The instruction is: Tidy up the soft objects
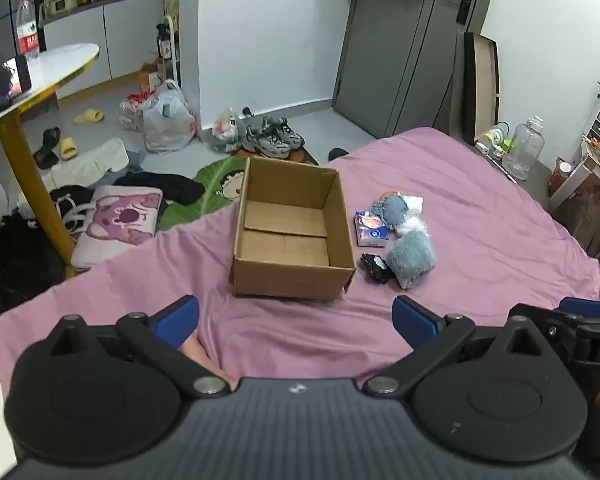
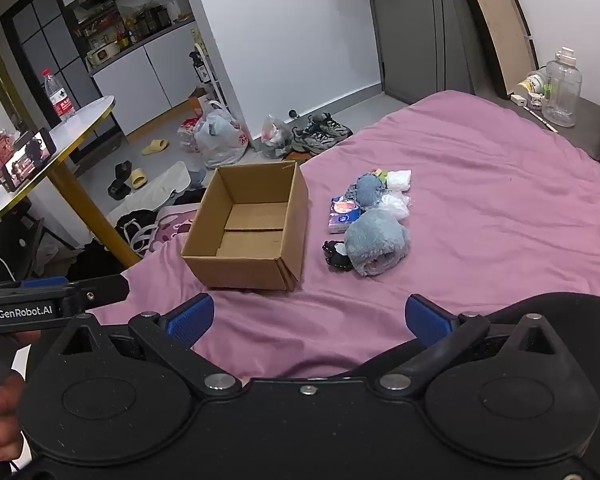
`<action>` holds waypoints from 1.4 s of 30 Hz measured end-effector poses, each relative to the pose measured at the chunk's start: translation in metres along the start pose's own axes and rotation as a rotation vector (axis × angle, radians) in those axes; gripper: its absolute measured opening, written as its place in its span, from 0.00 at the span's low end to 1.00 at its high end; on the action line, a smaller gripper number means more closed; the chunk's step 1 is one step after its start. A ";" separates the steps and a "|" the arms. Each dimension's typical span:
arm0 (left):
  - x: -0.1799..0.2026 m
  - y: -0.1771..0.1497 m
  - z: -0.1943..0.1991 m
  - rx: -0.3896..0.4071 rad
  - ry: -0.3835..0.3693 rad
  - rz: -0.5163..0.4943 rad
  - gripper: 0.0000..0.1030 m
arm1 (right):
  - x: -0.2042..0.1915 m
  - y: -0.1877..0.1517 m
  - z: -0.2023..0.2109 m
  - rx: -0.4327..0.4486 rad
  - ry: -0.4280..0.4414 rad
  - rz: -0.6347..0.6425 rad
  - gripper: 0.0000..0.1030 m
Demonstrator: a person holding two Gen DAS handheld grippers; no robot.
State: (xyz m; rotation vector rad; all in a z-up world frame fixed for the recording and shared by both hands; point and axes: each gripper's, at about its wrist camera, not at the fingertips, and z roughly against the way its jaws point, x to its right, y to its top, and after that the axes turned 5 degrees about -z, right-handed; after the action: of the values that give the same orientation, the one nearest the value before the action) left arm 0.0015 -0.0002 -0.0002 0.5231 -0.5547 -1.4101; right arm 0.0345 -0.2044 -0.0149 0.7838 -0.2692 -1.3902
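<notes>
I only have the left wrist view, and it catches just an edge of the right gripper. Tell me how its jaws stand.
Observer: In the right wrist view, the right gripper is wide open. There is nothing between its blue pads, only the pink sheet beyond them.
Operator: Good. Now describe the near end of the fluffy blue thing beside the box. From here it looks like a plain lump.
Observer: The fluffy blue plush has an opening at its near end, facing the right camera. A pinkish lining shows inside it.
</notes>
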 end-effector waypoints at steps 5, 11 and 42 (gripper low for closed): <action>0.011 -0.002 0.005 0.019 0.034 -0.013 0.99 | -0.001 0.001 -0.001 -0.004 0.003 0.000 1.00; -0.004 0.001 0.012 0.022 -0.002 0.017 0.99 | 0.001 0.000 0.003 0.003 0.021 0.001 1.00; -0.009 -0.003 0.022 0.039 0.001 0.022 0.99 | -0.002 -0.001 0.010 0.027 0.016 0.001 1.00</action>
State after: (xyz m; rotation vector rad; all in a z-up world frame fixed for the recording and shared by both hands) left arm -0.0155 0.0087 0.0142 0.5477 -0.5862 -1.3801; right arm 0.0275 -0.2058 -0.0080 0.8165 -0.2765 -1.3819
